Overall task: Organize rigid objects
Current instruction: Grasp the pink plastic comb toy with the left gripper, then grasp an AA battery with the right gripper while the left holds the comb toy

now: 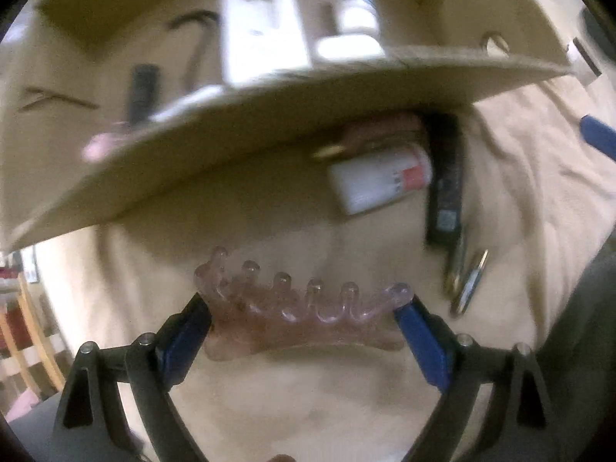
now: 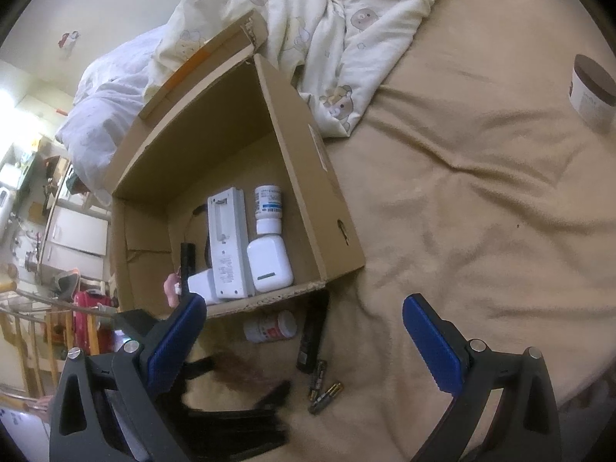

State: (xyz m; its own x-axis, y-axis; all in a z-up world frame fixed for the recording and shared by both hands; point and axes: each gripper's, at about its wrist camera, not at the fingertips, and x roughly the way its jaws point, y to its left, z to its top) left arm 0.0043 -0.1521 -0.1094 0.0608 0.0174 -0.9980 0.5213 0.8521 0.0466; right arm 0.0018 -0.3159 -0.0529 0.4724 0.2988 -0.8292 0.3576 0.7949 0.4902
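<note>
My left gripper (image 1: pixel 302 317) is shut on a translucent pink hair claw clip (image 1: pixel 304 308) and holds it above the tan bedsheet, just before the open cardboard box (image 1: pixel 231 146). The box (image 2: pixel 308 177) holds a white remote (image 2: pixel 229 242), a white bottle (image 2: pixel 268 204), a white charger case (image 2: pixel 269 265) and a black stick (image 2: pixel 188 265). Outside its near wall lie a white pill bottle with a red label (image 1: pixel 381 181) (image 2: pixel 269 327), a black remote (image 1: pixel 446 184) (image 2: pixel 312 335) and some batteries (image 1: pixel 466 281) (image 2: pixel 323 389). My right gripper (image 2: pixel 304 338) is open and empty above them. The left gripper shows blurred at the lower left of the right wrist view (image 2: pixel 238 404).
A rumpled bear-print quilt (image 2: pixel 327 30) lies behind the box. A brown-lidded jar (image 2: pixel 593 92) stands far right on the bed. Shelves and furniture are off the bed's left side.
</note>
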